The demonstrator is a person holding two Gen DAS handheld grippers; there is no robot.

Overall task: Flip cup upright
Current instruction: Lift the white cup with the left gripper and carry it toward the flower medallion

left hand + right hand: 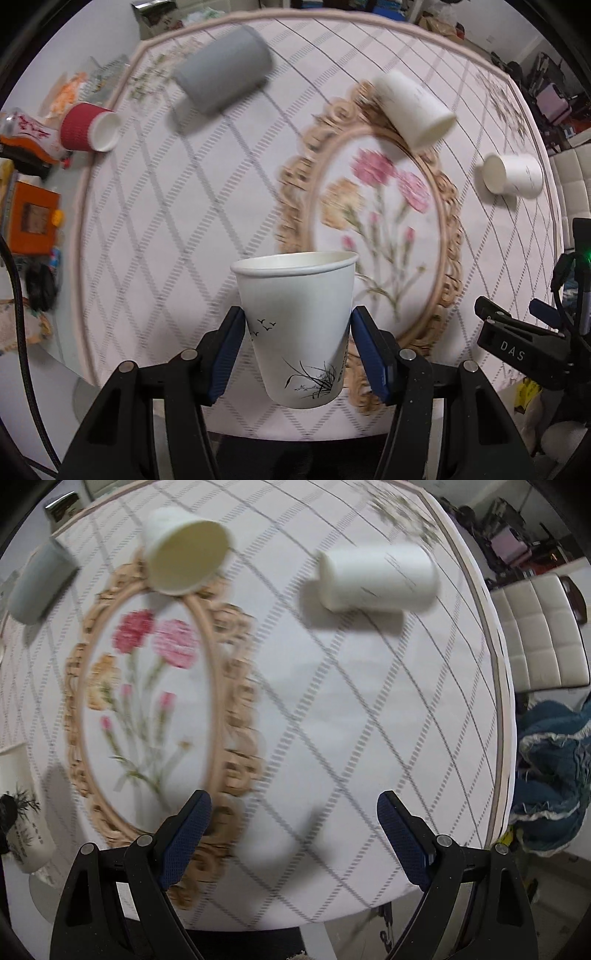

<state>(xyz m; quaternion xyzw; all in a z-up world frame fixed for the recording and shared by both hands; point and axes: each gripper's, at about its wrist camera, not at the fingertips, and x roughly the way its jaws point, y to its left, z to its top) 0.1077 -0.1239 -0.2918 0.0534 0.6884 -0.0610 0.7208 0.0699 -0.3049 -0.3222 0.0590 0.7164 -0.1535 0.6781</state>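
**A:** What is the biggest thing in front of me?

**B:** I see the desk, covered by a pale cloth with a diamond grid and a gold oval frame around pink flowers. A white padded chair stands beyond its right edge.

**A:** And my claws?

**B:** My left claw grips a printed cup between its blue pads. That cup is upright, mouth up, held above the near part of the desk. My right claw is spread wide with nothing between its fingers, above the cloth.

**A:** What else lies there?

**B:** Four cups lie on their sides. A grey cup is at the far left. A white cup rests on the frame's top edge. Another white one lies far right. A red cup lies at the desk's left edge. The background is blurred.
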